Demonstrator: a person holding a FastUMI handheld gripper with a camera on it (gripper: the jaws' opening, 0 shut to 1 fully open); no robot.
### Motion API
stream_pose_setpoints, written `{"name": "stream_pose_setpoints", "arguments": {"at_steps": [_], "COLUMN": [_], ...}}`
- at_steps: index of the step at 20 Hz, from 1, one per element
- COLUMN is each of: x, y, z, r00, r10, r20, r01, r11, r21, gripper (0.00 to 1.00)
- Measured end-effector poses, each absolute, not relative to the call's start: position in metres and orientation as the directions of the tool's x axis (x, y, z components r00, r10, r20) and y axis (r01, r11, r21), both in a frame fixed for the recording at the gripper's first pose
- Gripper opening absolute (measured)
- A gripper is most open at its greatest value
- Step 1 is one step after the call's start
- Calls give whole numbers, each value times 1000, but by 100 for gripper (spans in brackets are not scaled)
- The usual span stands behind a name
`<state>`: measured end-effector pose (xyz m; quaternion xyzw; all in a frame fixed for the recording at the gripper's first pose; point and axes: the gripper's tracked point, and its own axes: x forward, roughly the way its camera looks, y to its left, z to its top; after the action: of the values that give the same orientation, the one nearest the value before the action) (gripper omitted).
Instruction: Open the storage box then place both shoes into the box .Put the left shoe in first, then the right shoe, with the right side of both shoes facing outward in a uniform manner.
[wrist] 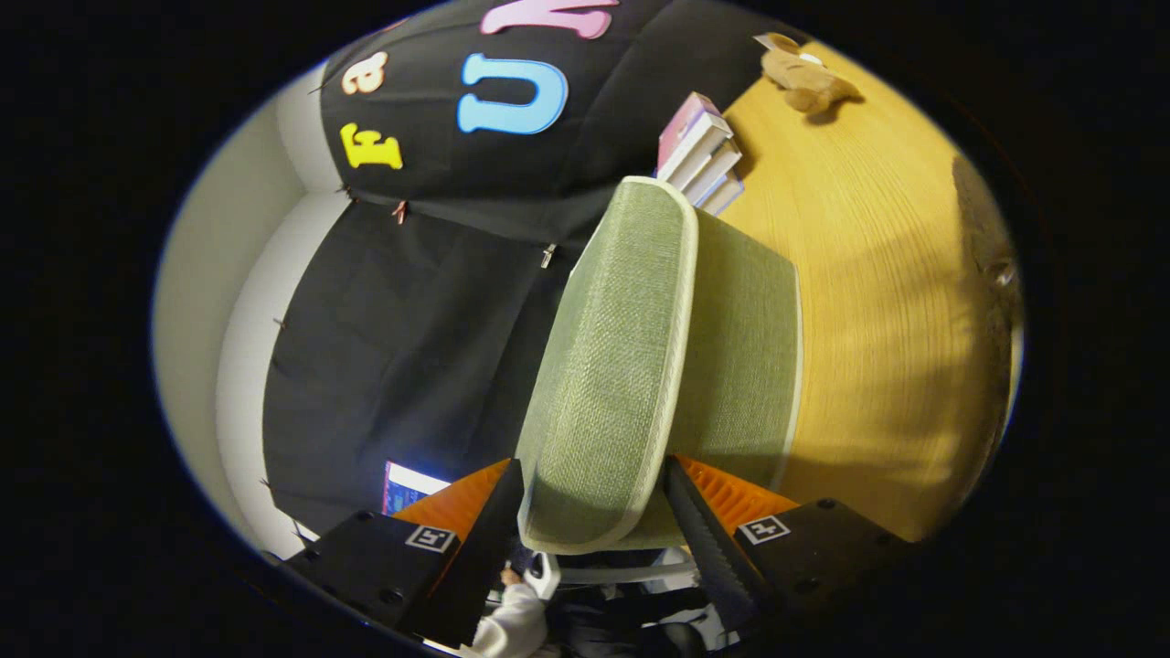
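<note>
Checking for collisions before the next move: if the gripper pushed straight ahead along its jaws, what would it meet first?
The green fabric lid of the storage box: it already sits between the gripper's jaws, which appear to press on its edge. Beyond it lie the wooden table and a stack of books, though depth is unclear.

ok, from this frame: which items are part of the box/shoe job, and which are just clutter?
Job:
- green fabric lid of the storage box, lifted, its edge between the fingers
- gripper, both fingers pressing on the lid's edge

Clutter:
- stack of books beyond the lid on the wooden table
- brown plush toy at the table's far end
</note>
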<state>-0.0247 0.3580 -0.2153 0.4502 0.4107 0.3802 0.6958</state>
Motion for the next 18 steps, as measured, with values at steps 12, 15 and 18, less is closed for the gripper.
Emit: {"name": "stream_pose_setpoints", "arguments": {"at_steps": [12,15,18], "x": [-15,-20,-13], "y": [348,359,364], "z": [-168,-161,-174], "r00": [371,327,347], "r10": [921,938,916], "r20": [-120,-116,-203], "r01": [9,-1,-8], "r11": [125,123,219], "r21": [992,992,976], "gripper": [60,53,35]}}
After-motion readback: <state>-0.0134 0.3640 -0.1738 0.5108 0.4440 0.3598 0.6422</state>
